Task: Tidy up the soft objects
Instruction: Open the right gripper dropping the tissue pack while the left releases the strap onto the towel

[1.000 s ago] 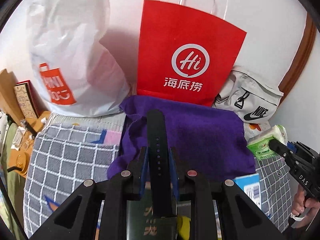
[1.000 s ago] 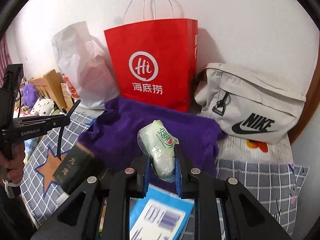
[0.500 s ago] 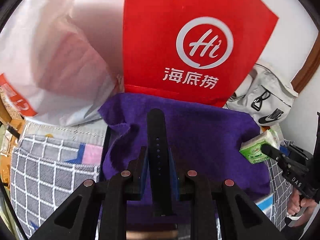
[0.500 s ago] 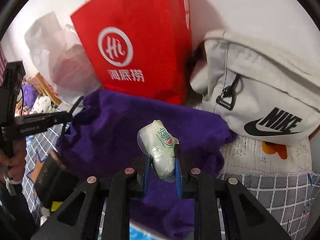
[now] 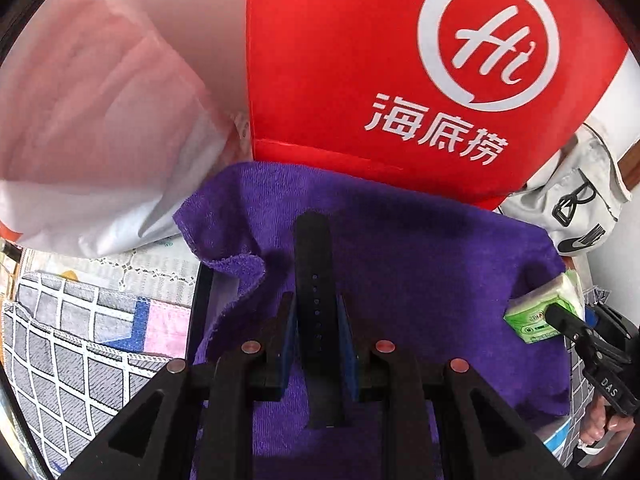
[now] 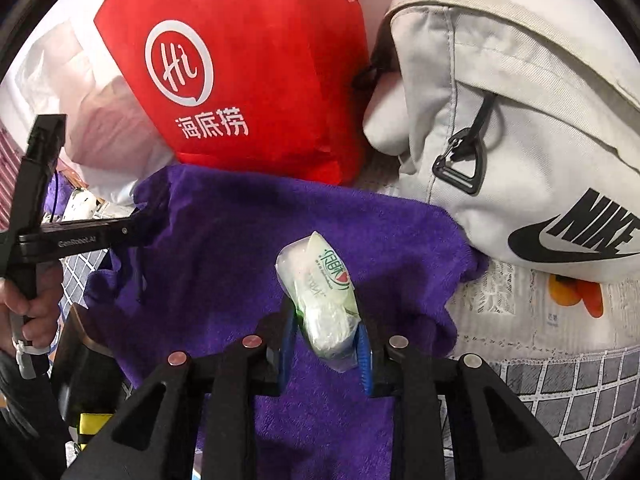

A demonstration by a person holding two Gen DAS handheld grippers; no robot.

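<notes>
Holding two things at once, I am carrying both over the purple towel (image 5: 420,248), which is lying spread across the middle of the bed in front of the bags. My left gripper (image 5: 316,332) is clamped on a black strap (image 5: 313,264), its perforated length standing up between the blue pads and its tip pointing toward the far side. My right gripper (image 6: 326,328) is clamped on a tissue pack (image 6: 320,288), a soft white packet in clear wrap with green print, tilted up and leftward out of the jaws.

Judging progress, I am reading the task as partway: both items are lifted and neither is set down yet, so placing them is still ahead (where exactly they belong I cannot tell from here). The towel itself is rumpled at its near-left corner and may still need straightening or folding.

As for containers, the red paper bag (image 5: 360,80) is standing upright at the far edge of the towel, touching it; its mouth is out of view, so I cannot see what it is holding. Left of it the white plastic bag (image 5: 92,128) is bulging with something pinkish showing through. On the far right the grey Nike bag (image 6: 520,128) is lying beside the towel, zipped as far as I can see, contents hidden. Near left in the right view, a dark box (image 6: 86,364) is sitting at the towel's edge.
</notes>
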